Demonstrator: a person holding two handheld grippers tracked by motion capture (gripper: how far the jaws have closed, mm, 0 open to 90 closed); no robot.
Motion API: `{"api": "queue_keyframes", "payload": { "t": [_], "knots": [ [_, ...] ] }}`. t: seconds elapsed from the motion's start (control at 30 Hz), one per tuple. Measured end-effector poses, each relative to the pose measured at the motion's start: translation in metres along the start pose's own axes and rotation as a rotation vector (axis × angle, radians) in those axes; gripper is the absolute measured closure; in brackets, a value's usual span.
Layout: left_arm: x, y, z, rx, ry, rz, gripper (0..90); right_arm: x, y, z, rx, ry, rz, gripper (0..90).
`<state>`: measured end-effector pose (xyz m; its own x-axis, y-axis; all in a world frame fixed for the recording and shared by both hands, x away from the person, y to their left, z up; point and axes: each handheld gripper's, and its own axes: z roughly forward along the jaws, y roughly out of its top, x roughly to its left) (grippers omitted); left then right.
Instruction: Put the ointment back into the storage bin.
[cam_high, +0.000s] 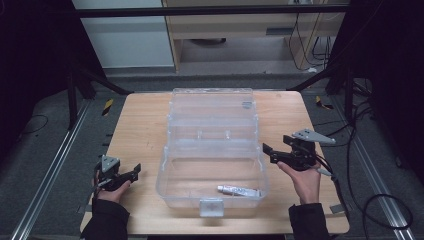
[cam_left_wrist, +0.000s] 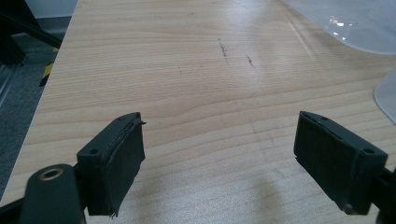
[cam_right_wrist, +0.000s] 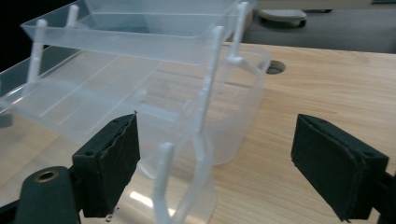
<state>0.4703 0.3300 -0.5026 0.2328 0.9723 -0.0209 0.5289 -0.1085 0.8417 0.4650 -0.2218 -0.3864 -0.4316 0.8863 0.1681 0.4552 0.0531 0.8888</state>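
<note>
left gripper (cam_high: 131, 172): jaws apart, nothing between them – low over bare bench (cam_left_wrist: 196, 93), well left of the box
right gripper (cam_high: 268, 152): jaws wide, empty, just beside the box's right wall
tube (cam_high: 239, 190): small white tube lying flat on the floor of the front compartment, near its right end
clear box (cam_high: 186, 198): mid-bench, lid open toward the far edge, tray (cam_right_wrist: 140, 44) raised on thin arms
handling: box likely light, stiff but thin-walled – will slide and flex; plastic looks slick
hold: take rim or front latch (cam_high: 210, 206), not tray arms (cam_right_wrist: 208, 74) – they look fragile
tube grip: pinch across body from above; may roll
</note>
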Motion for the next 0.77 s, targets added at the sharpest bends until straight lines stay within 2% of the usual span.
{"api": "queue_keyframes", "payload": {
  "t": [0.03,0.07,0.1,0.2,0.23,0.27,0.47,0.57,0.77],
  "knots": [
    [0.0,0.0,0.0,0.0,0.0,0.0,15.6,0.0,0.0,0.0,0.0,0.0,0.0,15.4],
    [0.0,0.0,0.0,0.0,0.0,-0.001,15.5,-0.005,-0.005,0.0,0.001,-0.033,0.007,14.9],
    [0.0,0.0,0.0,0.0,0.0,-0.001,15.5,-0.005,-0.005,0.0,0.001,-0.033,0.007,14.9],
    [0.0,0.0,0.0,-0.001,0.0,-0.003,15.5,-0.015,-0.014,0.0,-0.015,-0.092,0.004,14.1],
    [0.0,0.0,0.0,-0.001,0.0,-0.003,15.5,-0.015,-0.014,0.0,-0.015,-0.092,0.004,14.1],
    [0.0,0.0,0.0,-0.001,0.0,-0.004,15.5,-0.019,-0.018,-0.001,-0.019,-0.122,0.002,14.0],
    [0.0,0.0,0.0,-0.002,0.0,-0.005,15.5,-0.031,-0.033,-0.002,-0.05,-0.168,0.033,13.5],
    [0.001,0.0,0.0,-0.002,0.0,-0.007,15.4,-0.038,-0.043,-0.002,-0.058,-0.203,0.026,13.0],
    [0.001,0.0,0.0,-0.001,0.0,-0.008,15.4,-0.049,-0.059,0.001,-0.015,-0.227,0.055,11.8]
  ]
}}
